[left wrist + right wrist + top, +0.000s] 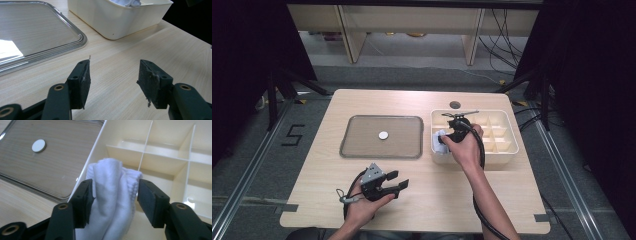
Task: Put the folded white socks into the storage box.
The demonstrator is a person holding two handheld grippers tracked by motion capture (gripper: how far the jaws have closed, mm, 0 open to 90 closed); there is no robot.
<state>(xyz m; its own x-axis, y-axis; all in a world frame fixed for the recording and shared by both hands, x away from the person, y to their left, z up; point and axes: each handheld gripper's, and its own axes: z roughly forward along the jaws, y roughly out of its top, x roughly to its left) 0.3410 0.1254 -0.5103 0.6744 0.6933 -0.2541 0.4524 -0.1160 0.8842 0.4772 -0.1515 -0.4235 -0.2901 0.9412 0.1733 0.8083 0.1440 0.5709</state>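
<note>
A: Wooden table under dark surrounds, high view. At ten o'clock from table centre lies the tray with a white disc on it; at two o'clock sits the divided bin. What is the right gripper doing?

B: It hangs over the bin's near-left compartment, with the white cloth under it. The left gripper rests at seven o'clock, well apart from both.

A: Left gripper view?

B: Its pads stand spread with only bare table between them. The tray lies at ten o'clock and the bin at twelve, with a fold of cloth showing above the bin's rim.

A: Right gripper view?

B: The cloth stands bunched between the pads. The jaws are spread wide: the left pad just touches a fold and the right pad stands clear, so nothing is pinched.

A: What could go wrong from here?

B: Judging by this view, the cloth sits against the bin wall nearest the tray, partly above the rim. It may slump over that wall toward the tray rather than settle in the compartment. A fold may also cling to the frayed left pad and be dragged out if the gripper lifts away.
</note>
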